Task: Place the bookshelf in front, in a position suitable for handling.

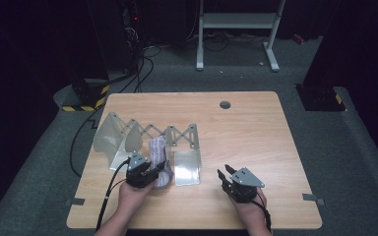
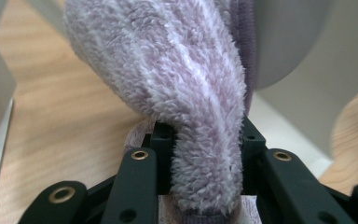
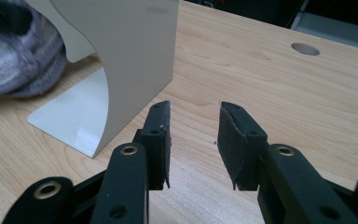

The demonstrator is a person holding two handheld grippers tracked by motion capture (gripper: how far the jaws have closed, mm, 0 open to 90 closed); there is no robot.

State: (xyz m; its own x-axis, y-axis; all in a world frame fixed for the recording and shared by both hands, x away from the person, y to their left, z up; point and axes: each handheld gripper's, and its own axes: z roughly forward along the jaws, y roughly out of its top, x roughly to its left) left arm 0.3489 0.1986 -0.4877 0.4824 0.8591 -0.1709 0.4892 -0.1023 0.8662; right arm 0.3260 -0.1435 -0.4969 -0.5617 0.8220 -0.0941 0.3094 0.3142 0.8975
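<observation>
Fuzzy sock halfway into the rack

The left gripper (image 1: 152, 173) had its jaws clamped on the fluffy lilac sock (image 2: 177, 88), which sat between two metal dividers of the expanding rack (image 1: 177, 133); letting go looked like what was left; the right gripper (image 1: 226, 176) sat partly open and empty on the table (image 1: 246, 123), well off to the side.

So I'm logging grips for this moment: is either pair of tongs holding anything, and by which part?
The left tongs are closed on the fluffy purple cloth, gripping a bunched fold at its near end. The right tongs stand open, holding nothing.
</observation>
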